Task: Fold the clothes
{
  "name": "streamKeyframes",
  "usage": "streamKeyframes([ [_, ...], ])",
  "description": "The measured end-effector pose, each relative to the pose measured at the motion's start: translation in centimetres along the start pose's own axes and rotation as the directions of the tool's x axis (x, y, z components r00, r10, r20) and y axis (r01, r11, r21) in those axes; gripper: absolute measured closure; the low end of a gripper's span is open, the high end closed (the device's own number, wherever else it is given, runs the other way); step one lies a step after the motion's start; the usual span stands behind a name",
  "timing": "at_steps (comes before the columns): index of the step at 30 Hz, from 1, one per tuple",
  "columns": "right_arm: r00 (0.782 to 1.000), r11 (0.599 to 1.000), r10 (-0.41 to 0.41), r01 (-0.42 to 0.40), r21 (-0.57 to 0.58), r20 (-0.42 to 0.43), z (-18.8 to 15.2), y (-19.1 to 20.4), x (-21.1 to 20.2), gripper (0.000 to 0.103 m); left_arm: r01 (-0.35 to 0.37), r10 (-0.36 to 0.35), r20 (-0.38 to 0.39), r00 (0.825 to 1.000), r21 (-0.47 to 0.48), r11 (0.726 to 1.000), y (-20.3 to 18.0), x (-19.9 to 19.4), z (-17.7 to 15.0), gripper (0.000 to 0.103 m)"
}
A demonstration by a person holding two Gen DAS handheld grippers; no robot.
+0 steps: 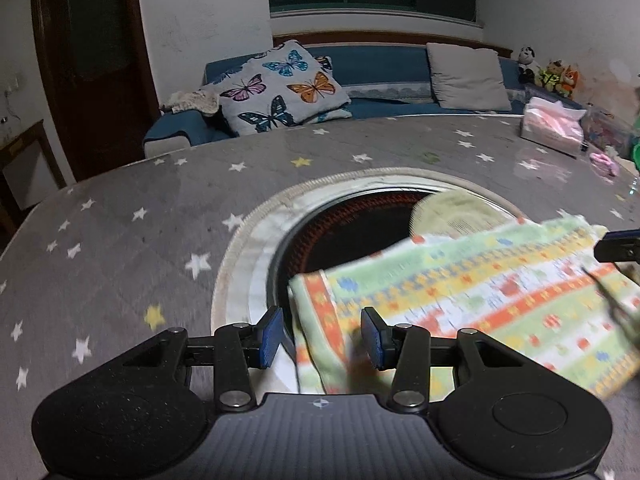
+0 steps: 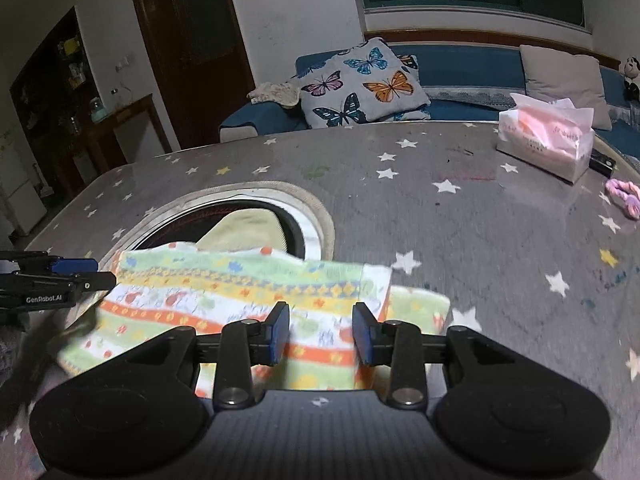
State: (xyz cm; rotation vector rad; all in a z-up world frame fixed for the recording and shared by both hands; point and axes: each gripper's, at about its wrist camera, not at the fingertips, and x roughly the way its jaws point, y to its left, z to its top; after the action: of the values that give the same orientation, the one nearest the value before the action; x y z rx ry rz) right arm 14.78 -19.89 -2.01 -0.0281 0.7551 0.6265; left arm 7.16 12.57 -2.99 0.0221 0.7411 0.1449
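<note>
Bench (image 2: 460,216): large, under a grey cloth with white and yellow stars. Landmark: the round opening (image 1: 360,224) in the bench, dark inside, pale ring round it.

Sofa (image 1: 384,76): blue, beyond the bench on the far side of the opening, under a dark window. A butterfly cushion (image 1: 282,86) and a plain grey cushion (image 1: 468,76) lean on it. Soft toys (image 1: 548,72) sit at its end, to the far right of the opening.

Towel (image 2: 248,300): striped green, white, orange and yellow, with small printed figures. It lies flat on the bench at the near rim of the opening, its far edge over the hole. At its right end a layer is doubled over, with a green strip showing past it. A pale yellow-green cloth (image 2: 248,228) lies inside the opening, just behind the towel.

Tissue pack (image 2: 548,140): pink and white, well beyond the opening to the right, near the far bench edge. A pink hair tie (image 2: 624,196) lies right of it.

Left tool (image 1: 322,338): released, blue pads (image 1: 270,336) well apart. The towel's left end lies below and between them; neither pad presses on it. Left view blurred.

Right tool (image 2: 321,334): released, pads apart over the towel's right part near the doubled edge. Cloth shows in the gap, not pinched.
</note>
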Motion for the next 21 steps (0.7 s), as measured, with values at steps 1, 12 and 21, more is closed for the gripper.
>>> streamKeyframes([
  [1,1.0,1.0,-0.003,0.003,-0.002,-0.001,0.1,0.0,0.4,0.068,-0.007,0.007,-0.002,1.0,-0.004,1.0,0.1,0.5,0.3,0.057],
  [12,0.999,0.999,-0.033,0.033,-0.001,-0.009,0.7,-0.6,2.2,0.068,-0.029,0.028,-0.019,0.999,-0.04,0.999,1.3,2.2,0.9,0.054],
  [21,0.999,0.999,-0.039,0.039,-0.033,-0.012,0.9,0.1,1.8,0.066,-0.04,0.04,-0.01,0.999,-0.054,0.998,1.8,0.6,0.6,0.043],
])
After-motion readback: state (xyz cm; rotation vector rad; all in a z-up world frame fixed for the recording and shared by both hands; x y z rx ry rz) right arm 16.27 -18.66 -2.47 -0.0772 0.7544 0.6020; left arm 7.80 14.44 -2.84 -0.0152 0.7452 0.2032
